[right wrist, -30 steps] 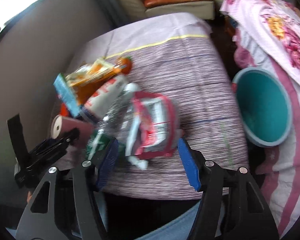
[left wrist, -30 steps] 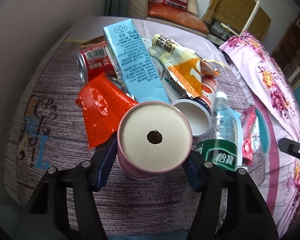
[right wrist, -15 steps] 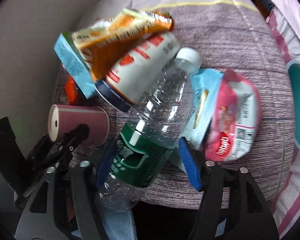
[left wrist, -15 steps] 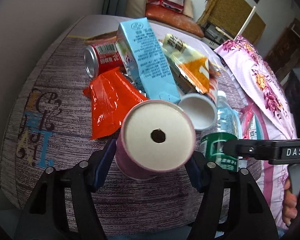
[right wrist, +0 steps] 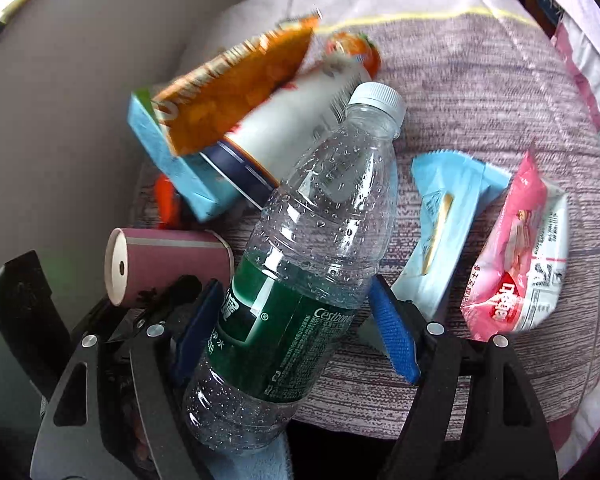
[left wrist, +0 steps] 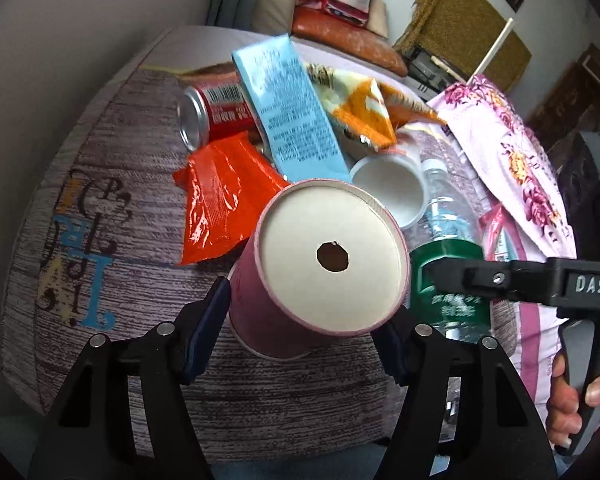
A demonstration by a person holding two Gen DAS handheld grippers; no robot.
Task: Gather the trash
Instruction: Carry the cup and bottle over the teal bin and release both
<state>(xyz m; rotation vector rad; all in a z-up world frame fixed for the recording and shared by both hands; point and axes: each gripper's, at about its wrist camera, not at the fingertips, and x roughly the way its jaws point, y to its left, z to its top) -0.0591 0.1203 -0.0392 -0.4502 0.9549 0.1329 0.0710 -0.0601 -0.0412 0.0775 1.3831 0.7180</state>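
Looking at the table (left wrist: 100, 240): striped cloth on top, trash piled at the middle and near edge. Bottle (right wrist: 320, 220), clear with a green label and white cap, lies on its side with the cap pointing away and its labelled end between the right gripper (right wrist: 296, 282) pads. Those jaws have just been opening; the left pad sits against the label, the right pad is just beside it, and I see no squeeze, so the jaws stand apart around the bottle. Blue carton (left wrist: 292, 108) lies across the pile behind it, with an orange bag (right wrist: 240, 80) draped over a white tub (left wrist: 388, 188). Pink cup (left wrist: 328, 256) is on its side, base with a small hole facing the left camera, clamped between the left gripper (left wrist: 304, 304) pads, just beside the bottle. Red wrapper (left wrist: 220, 200) lies left of the cup and the can (left wrist: 216, 112) behind that. Pink packet (right wrist: 516, 256) and pale blue packet (right wrist: 444, 216) lie right of the bottle. A hand (left wrist: 572, 400) grips the right gripper's handle.
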